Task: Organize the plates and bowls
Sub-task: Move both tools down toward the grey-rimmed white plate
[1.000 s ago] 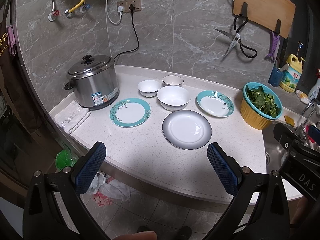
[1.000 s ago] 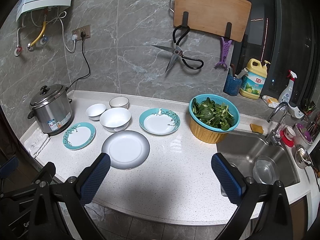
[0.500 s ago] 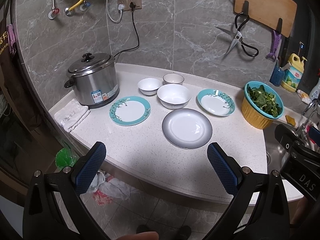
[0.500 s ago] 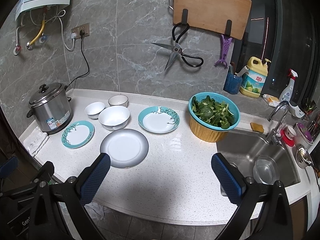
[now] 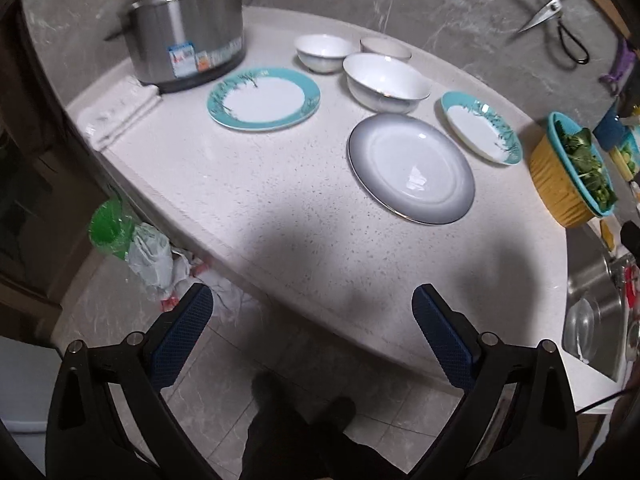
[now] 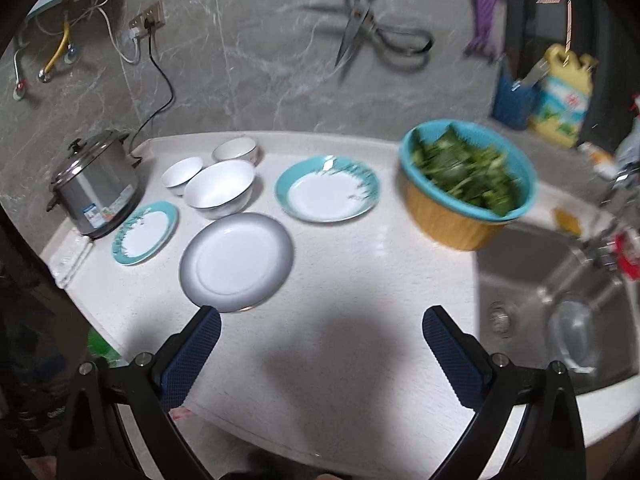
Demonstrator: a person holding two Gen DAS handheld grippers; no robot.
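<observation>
Grey marble tiles back a white speckled countertop (image 5: 280,208) that runs from a steel rice cooker (image 5: 188,32) at about 11 o'clock in the left wrist view to a steel sink (image 6: 552,292) at 3 o'clock in the right wrist view. Three plates and three bowls sit spread on the counter, none stacked. Nearest the front edge lies the grey-rimmed plate (image 5: 411,168), at 1 o'clock from the left gripper (image 5: 312,320), and seen from the right wrist it lies just beyond the tip of that gripper's left-hand finger. Just behind it stands the large white bowl (image 5: 386,82); whether the two touch I cannot tell. Behind that bowl are two small ones, the small white bowl (image 5: 323,52) at its 10 o'clock and the cream-sided bowl (image 5: 385,49) at its 12 o'clock. One teal-rimmed plate (image 5: 264,98) lies just beside the rice cooker's base; the second teal-rimmed plate (image 5: 482,128) lies between the grey-rimmed plate and a yellow basin holding a teal colander of greens (image 5: 572,172). Scissors (image 6: 372,28) hang on the wall at 12 o'clock in the right wrist view. Both the left gripper and the right gripper (image 6: 320,344) have their blue-padded fingers spread wide with nothing between them, the left near the counter's front edge, the right above the counter.
</observation>
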